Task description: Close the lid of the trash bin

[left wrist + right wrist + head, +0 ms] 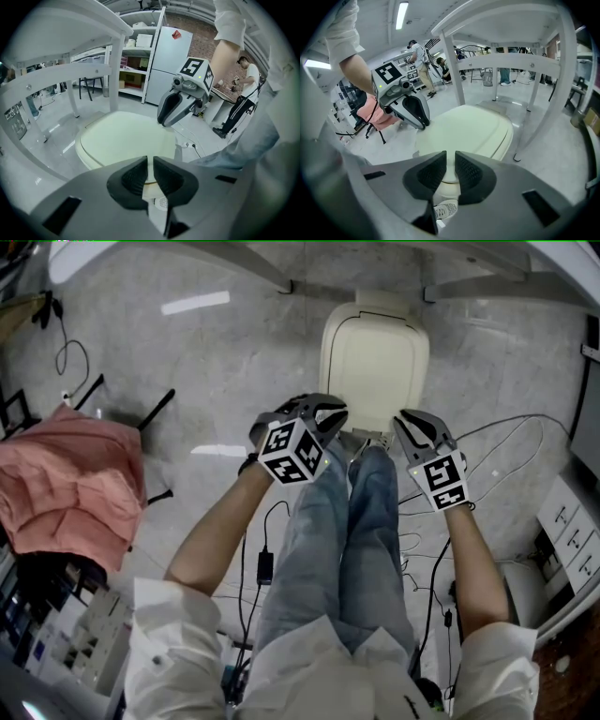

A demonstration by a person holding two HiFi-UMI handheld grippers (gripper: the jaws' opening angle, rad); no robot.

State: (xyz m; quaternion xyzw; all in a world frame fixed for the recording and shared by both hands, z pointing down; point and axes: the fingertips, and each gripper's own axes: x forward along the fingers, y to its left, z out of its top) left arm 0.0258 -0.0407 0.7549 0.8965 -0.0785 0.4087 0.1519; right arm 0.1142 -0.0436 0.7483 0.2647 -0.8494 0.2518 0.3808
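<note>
On the floor, just ahead of the feet: the trash bin (508,140) stands with its cream lid (375,362) lying flat; no gap shows at the rim, so it looks already down.
Left gripper (333,418): hovers at the lid's near left corner. Its jaws are drawn almost together with only a thin slit between the pads, and nothing is in them.
Right gripper (405,423): at the near right corner, jaws likewise nearly together and empty.
Step in hand: probably a last check that the lid is seated. Press with both blunt tips on the front edge, evenly and straight down, then lift clear.
Edges: the white table (253,263) has legs and a rail close behind and beside the bin, with the hinge end tucked beneath.
Open room: the way back toward the jeans (347,540) is free. Cables (506,442) trail on the floor to the right, and a pink cloth (70,484) sits well apart on the left.
</note>
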